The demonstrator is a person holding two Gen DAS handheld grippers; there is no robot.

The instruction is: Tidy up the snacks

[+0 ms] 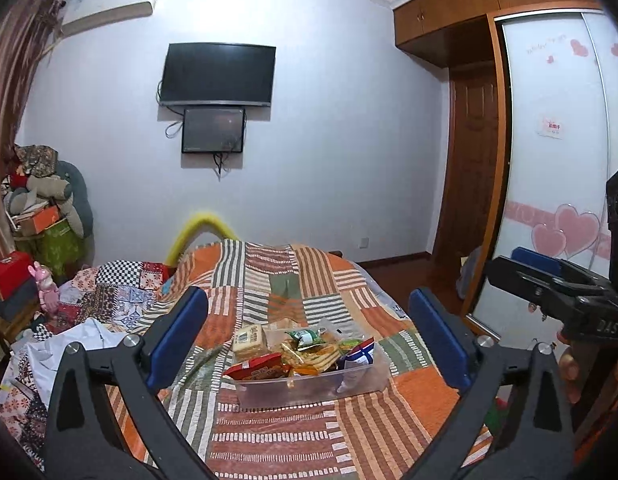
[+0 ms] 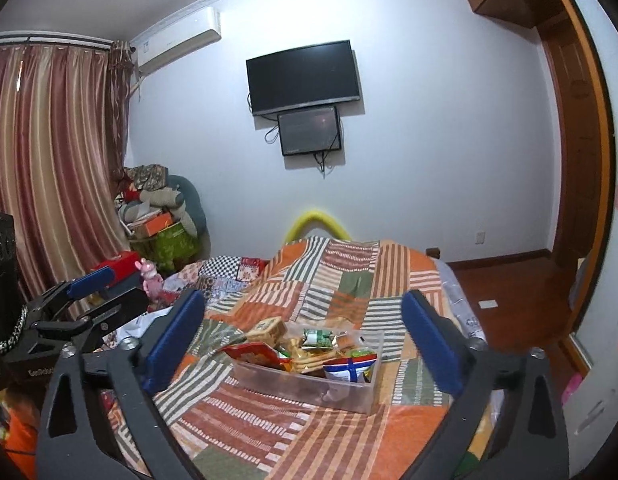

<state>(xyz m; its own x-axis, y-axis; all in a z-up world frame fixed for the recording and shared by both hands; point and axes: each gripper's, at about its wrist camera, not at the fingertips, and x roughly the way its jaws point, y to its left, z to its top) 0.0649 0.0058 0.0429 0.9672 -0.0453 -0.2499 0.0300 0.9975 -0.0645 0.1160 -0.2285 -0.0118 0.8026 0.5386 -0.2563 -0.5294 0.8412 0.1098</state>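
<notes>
Snack packets (image 1: 305,354) filled the clear bin (image 1: 309,388); I judged them light, crinkly, best pinched at edges, with left gripper (image 1: 309,344) and right gripper (image 2: 305,340) wide open, empty.

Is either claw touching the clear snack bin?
Apart. Both wrist views show the left claw and right claw open and empty, bedspread showing before the bin.

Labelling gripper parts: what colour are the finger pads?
Blue pads on black frames, on both grippers; clearest in the left wrist view.
</notes>
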